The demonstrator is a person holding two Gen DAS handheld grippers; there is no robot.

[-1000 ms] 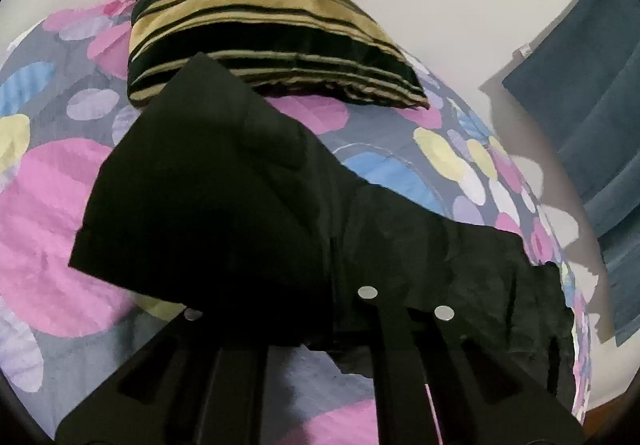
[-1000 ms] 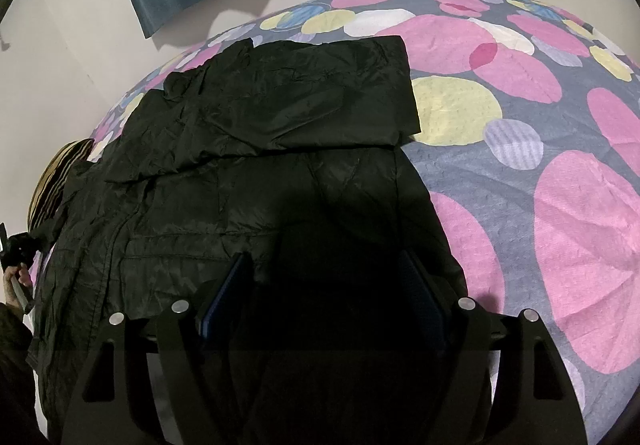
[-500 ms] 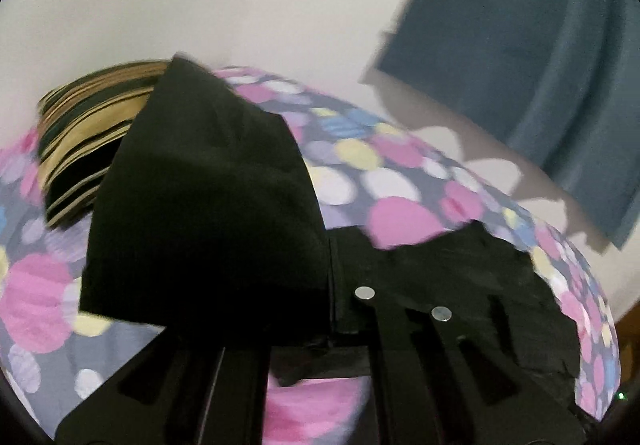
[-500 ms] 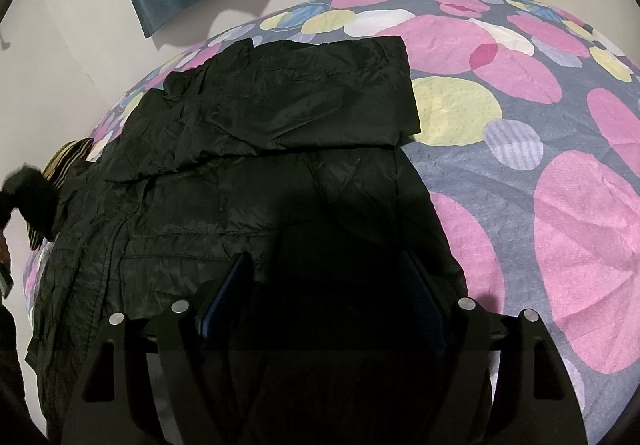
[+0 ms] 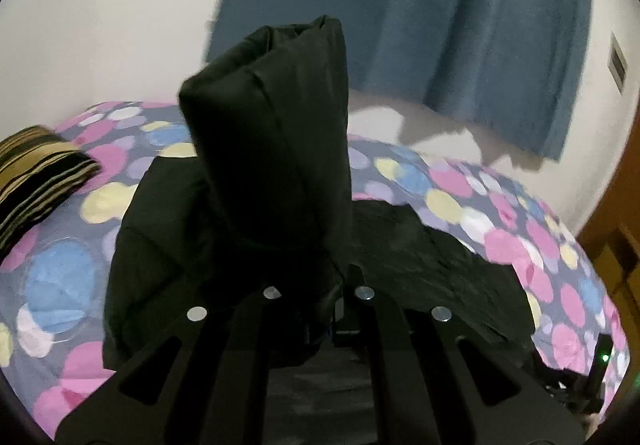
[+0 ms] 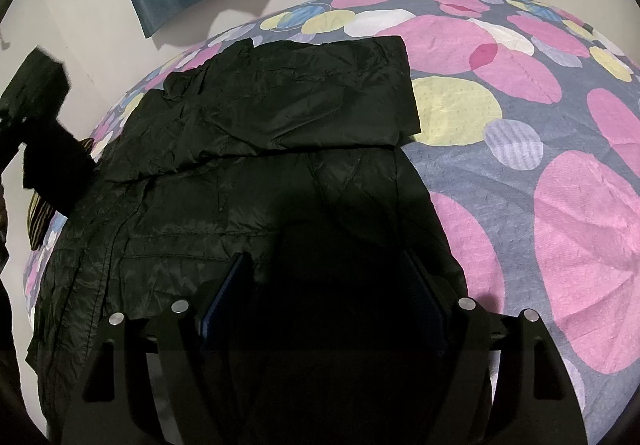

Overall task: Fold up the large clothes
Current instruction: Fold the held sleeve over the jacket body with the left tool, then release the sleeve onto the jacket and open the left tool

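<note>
Across both views, a bed (image 6: 520, 181) with a grey spread of pink, yellow and blue discs fills most of the frame. White wall (image 5: 100, 25) behind it. Blue curtain (image 5: 460, 25) hangs at upper right of the left wrist view and along the top edge of the right wrist view.

Black jacket (image 6: 248, 173) lies spread on the bed, centre and left of the right wrist view. Thin, crinkled fabric. One sleeve (image 6: 304, 101) lies folded flat across the body, reaching toward centre frame, cuff end near a yellow disc.

Other sleeve (image 5: 276, 149) is lifted clear of the bed, standing tall in the centre of the left wrist view, blurred. Same sleeve shows as a dark raised shape at the far left edge of the right wrist view.

Striped pillow (image 5: 36, 173), gold and black, at the left edge of the left wrist view; a sliver of it at lower left of the right wrist view.

Left gripper (image 5: 340, 285): jaws pressed together, pinching the raised sleeve at its lower end.

Right gripper (image 6: 328, 277): fingers (image 6: 224, 293) spread wide over the jacket's near hem, bottom centre. Shadow there is deep; cannot tell if the pads touch cloth.
</note>
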